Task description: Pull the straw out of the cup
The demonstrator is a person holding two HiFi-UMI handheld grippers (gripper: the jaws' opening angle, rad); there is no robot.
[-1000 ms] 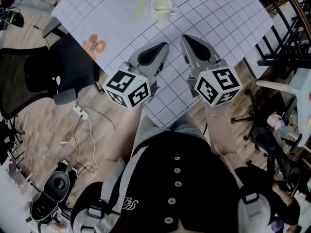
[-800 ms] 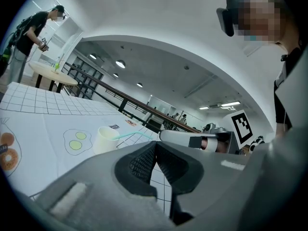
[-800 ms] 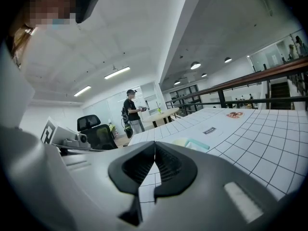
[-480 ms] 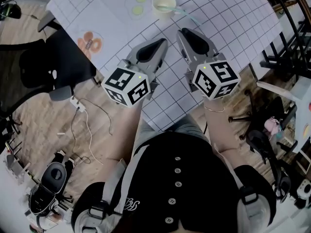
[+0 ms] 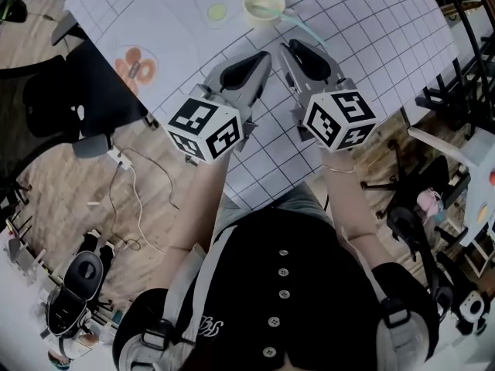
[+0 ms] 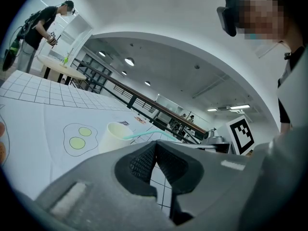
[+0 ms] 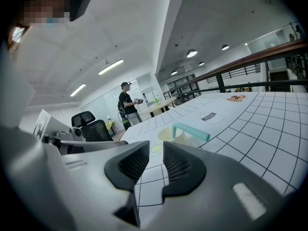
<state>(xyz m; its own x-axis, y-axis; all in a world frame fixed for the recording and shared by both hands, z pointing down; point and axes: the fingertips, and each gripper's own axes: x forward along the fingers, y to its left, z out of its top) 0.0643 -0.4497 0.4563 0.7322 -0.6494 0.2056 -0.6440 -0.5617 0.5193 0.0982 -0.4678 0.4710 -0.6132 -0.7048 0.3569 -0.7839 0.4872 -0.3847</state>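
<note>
Both hand-held grippers have crept in closer to the cup (image 5: 263, 5) since a second ago, and the right one's jaws went from shut to parting. Right now the right hand-held gripper (image 7: 155, 149) is opening with just bare grid sheet showing in the gap, nothing pinched, while the left hand-held gripper (image 6: 155, 147) has its pads pressed together and is empty too. One pale cup, one teal straw (image 7: 191, 131). The cup sits just ahead of both sets of jaws, a bit to the left of the left one's line and nearly dead ahead of the right one. The straw is in the cup, leaning over the rim, long axis tilted low with the free end pointing off to the right gripper's right side. For writing, there's a small dark label (image 7: 209, 116) printed on the counter (image 5: 371, 45) past the cup, too small for me to read. Other prints: one fried-egg drawing (image 5: 216, 0) with two yolks beside the cup, and one orange picture (image 5: 133, 65) well off to the left gripper's left. Two marker cubes, one per gripper, black-and-white squares only.
</note>
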